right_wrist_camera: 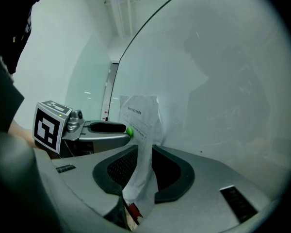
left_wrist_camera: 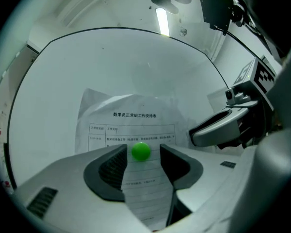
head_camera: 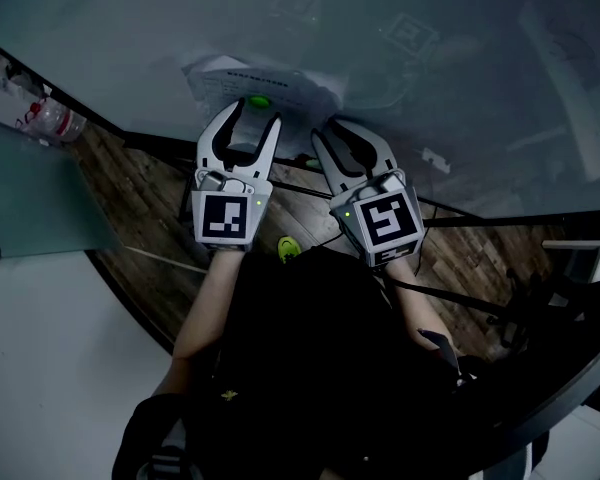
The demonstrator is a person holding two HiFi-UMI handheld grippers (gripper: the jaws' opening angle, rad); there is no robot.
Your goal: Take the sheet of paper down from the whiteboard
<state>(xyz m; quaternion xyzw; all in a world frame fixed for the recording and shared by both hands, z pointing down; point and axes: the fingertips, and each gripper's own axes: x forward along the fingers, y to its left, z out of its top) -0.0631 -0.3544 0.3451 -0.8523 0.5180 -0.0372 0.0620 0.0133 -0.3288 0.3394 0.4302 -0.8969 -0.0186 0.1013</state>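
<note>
Green magnet (left_wrist_camera: 141,151) still pins the sheet of paper (left_wrist_camera: 131,120) near the whiteboard's (left_wrist_camera: 136,67) lower edge, untouched between the wide-open jaws of my left tool (left_wrist_camera: 142,154), while my right tool (right_wrist_camera: 144,152) grips the sheet's lifted side, so removal remains.

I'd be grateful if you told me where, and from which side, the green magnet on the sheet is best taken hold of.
Grip the green magnet across its round sides, coming straight at the whiteboard. It is a small knob standing proud of the flat sheet, so only its sides give purchase. The left hand-held gripper already has its open jaws on either side of it.
</note>
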